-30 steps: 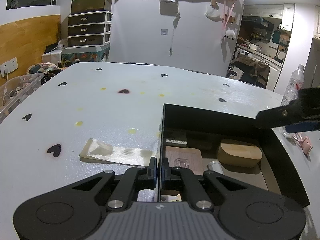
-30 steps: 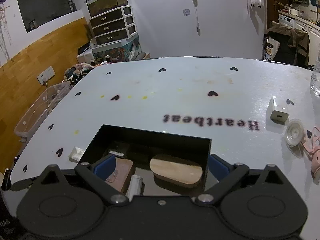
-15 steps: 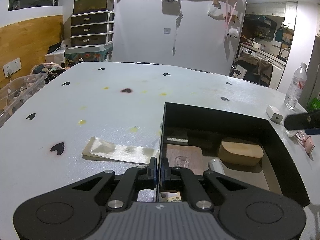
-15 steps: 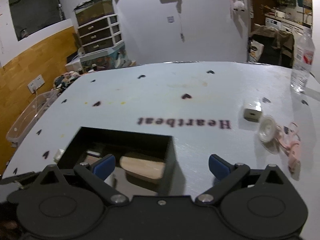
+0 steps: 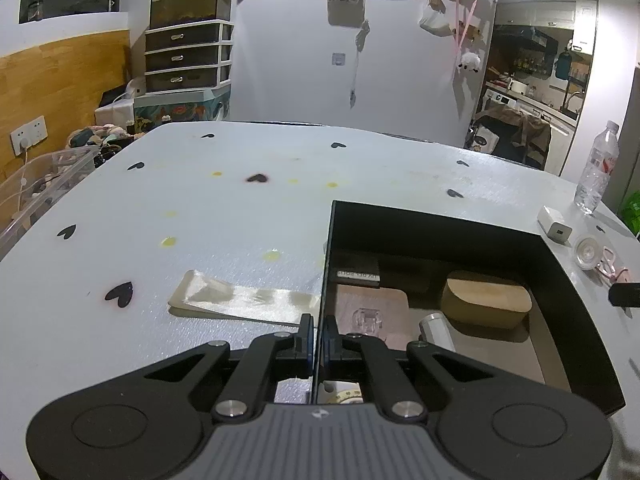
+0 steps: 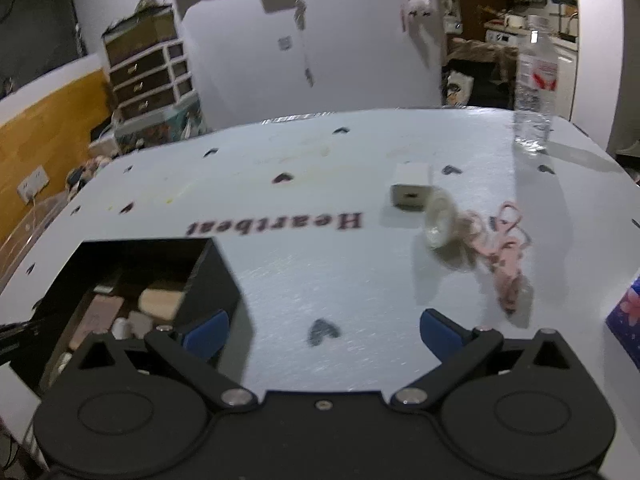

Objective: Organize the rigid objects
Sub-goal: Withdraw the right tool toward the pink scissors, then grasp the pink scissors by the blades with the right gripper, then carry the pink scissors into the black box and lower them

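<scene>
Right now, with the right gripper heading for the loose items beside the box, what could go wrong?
1. The clear round piece lies against the pink cord; grabbing one may drag the other.
2. The white charger block sits close behind them and could get knocked.
3. The left gripper is shut on the black box wall; any pull could shift the box.

White table [image 5: 280, 208] bears black box [image 5: 440, 228], charger [image 6: 412, 188], bottle [image 5: 596, 172].

Box [image 5: 432, 224] on table [image 5: 240, 208]; charger [image 5: 554, 225], bottle [image 5: 596, 168] to its right; strip [image 5: 240, 296] left.
</scene>
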The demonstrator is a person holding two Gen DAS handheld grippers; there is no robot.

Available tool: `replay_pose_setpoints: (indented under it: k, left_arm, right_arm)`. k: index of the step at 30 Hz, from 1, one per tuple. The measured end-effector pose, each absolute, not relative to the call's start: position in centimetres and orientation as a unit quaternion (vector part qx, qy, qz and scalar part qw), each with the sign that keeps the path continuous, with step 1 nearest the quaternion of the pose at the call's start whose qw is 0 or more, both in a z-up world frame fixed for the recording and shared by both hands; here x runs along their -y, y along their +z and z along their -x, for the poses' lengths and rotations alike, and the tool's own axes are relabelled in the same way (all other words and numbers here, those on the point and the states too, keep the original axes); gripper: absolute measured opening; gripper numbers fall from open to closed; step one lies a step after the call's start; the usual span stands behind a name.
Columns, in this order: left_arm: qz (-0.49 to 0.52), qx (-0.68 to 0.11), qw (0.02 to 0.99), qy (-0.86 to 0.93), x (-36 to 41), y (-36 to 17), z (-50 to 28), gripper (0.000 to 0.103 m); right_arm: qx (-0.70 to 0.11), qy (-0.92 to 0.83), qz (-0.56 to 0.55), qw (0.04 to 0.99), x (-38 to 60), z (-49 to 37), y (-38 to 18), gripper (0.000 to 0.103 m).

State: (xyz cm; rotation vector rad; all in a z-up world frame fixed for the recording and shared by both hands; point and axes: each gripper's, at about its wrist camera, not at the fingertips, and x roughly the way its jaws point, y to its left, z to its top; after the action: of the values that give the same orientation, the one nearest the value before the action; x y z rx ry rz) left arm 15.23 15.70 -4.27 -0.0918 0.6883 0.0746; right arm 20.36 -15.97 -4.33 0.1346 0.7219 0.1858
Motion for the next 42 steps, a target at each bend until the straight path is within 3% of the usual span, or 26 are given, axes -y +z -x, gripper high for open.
replay_pose_setpoints:
  k: [13, 15, 17, 25, 34, 42]
  left_arm:
    - [0.043, -0.342, 0.938, 0.041, -15.6, -4.3, -15.3, 0.004]
    - [0.043, -0.342, 0.938, 0.041, -15.6, -4.3, -15.3, 0.004]
    - [0.043, -0.342, 0.938, 0.041, -15.6, -4.3, -15.3, 0.004]
    - [0.042, -0.344, 0.937, 0.042, -15.6, -4.3, -15.4, 0.004]
    - [0.042, -0.344, 0.937, 0.042, -15.6, -4.3, -15.4, 0.004]
    - [0.042, -0.344, 0.937, 0.042, -15.5, -4.4, -15.4, 0.004]
  right_arm:
    - [-0.310, 0.006, -0.045, 0.950, 23.5, -24.5, -6.4, 0.100]
    - [-0.313, -0.007, -0.045, 0.949, 24.6, -25.7, -6.8, 0.082]
    - [-0.327, -0.007, -0.057, 0.943, 25.6, -26.9, -7.4, 0.071]
    - [-0.368, -0.020, -0.061, 0.928, 26.0, -28.9, -9.4, 0.039]
    - [-0.363, -0.041, -0.059, 0.929, 26.8, -28.3, -9.3, 0.036]
    - [-0.278, 0.037, -0.075, 0.957, 23.6, -24.7, -3.9, 0.036]
